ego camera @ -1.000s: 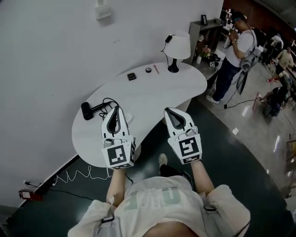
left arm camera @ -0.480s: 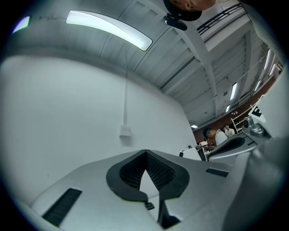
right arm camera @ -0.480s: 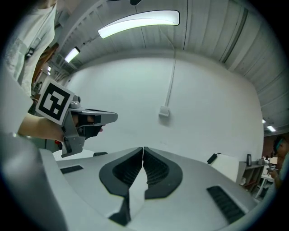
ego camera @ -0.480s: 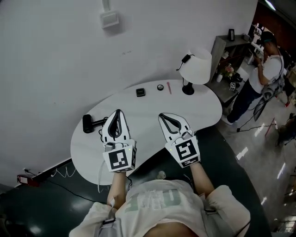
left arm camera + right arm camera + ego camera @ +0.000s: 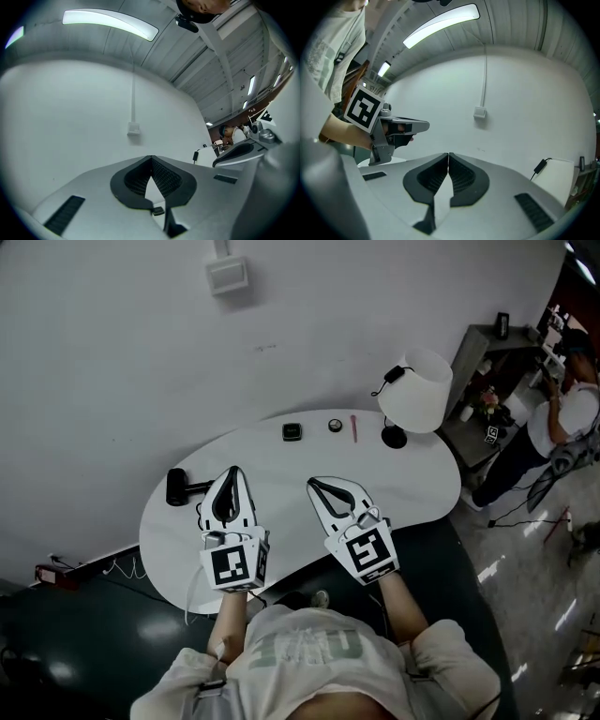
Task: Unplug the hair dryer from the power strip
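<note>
Left gripper (image 5: 232, 474) and right gripper (image 5: 314, 484): jaws closed, empty, over white table (image 5: 309, 457); hair dryer (image 5: 178, 487) at its left end.

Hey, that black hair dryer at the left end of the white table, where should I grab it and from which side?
Probably by the slim part that sticks out of the hair dryer, likely its handle. It lies flat on the table, narrower than the chunky body, so jaws coming from above could close across it. The left gripper is nearest, shut now.
</note>
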Action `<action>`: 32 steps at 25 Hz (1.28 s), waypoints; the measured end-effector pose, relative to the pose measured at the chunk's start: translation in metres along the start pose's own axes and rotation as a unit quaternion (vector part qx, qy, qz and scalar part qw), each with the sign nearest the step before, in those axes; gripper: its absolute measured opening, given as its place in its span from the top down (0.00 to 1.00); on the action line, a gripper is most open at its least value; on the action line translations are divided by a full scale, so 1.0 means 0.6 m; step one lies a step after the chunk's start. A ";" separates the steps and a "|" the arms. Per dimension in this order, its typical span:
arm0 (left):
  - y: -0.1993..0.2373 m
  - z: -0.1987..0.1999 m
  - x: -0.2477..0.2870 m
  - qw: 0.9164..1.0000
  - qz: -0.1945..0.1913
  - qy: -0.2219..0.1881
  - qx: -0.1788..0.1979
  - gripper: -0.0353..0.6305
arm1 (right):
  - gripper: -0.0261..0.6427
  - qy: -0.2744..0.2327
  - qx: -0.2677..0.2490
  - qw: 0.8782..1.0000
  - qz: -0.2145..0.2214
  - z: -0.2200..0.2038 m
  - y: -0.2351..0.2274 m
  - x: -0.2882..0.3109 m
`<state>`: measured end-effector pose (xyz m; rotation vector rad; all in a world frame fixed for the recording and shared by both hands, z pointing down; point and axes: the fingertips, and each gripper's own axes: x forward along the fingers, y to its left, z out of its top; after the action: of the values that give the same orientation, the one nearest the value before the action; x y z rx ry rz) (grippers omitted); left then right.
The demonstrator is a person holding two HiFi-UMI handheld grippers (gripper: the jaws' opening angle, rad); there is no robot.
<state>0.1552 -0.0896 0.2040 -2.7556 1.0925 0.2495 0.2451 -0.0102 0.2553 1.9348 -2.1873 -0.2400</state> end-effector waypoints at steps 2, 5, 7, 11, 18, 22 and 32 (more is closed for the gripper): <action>-0.005 0.003 0.012 1.000 -0.002 -0.003 0.004 0.93 | 0.93 -0.006 0.005 1.000 -0.003 0.003 -0.010 0.002; -0.017 0.012 0.021 1.000 -0.007 -0.013 0.003 0.93 | 0.93 -0.015 0.012 1.000 -0.003 0.007 -0.017 -0.002; -0.026 0.014 0.023 1.000 -0.012 -0.017 0.003 0.93 | 0.93 -0.018 0.017 1.000 -0.004 0.007 -0.022 -0.005; -0.024 0.010 0.024 1.000 -0.012 -0.018 0.017 0.93 | 0.93 -0.028 0.016 0.999 -0.011 0.012 -0.028 -0.003; 0.002 0.008 0.022 0.999 0.005 -0.008 0.031 0.93 | 0.93 -0.045 0.032 0.998 0.013 0.026 -0.015 0.020; 0.032 0.009 0.014 0.999 0.020 -0.004 0.025 0.93 | 0.93 -0.058 0.030 0.997 0.048 0.039 0.006 0.046; 0.113 -0.026 0.005 0.999 0.050 0.005 0.000 0.93 | 0.64 0.004 -0.012 0.974 0.227 0.027 0.107 0.139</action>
<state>0.1120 -0.1437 0.2125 -2.7095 1.2339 0.2497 0.1695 -0.0854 0.2603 1.3635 -2.5252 -0.1789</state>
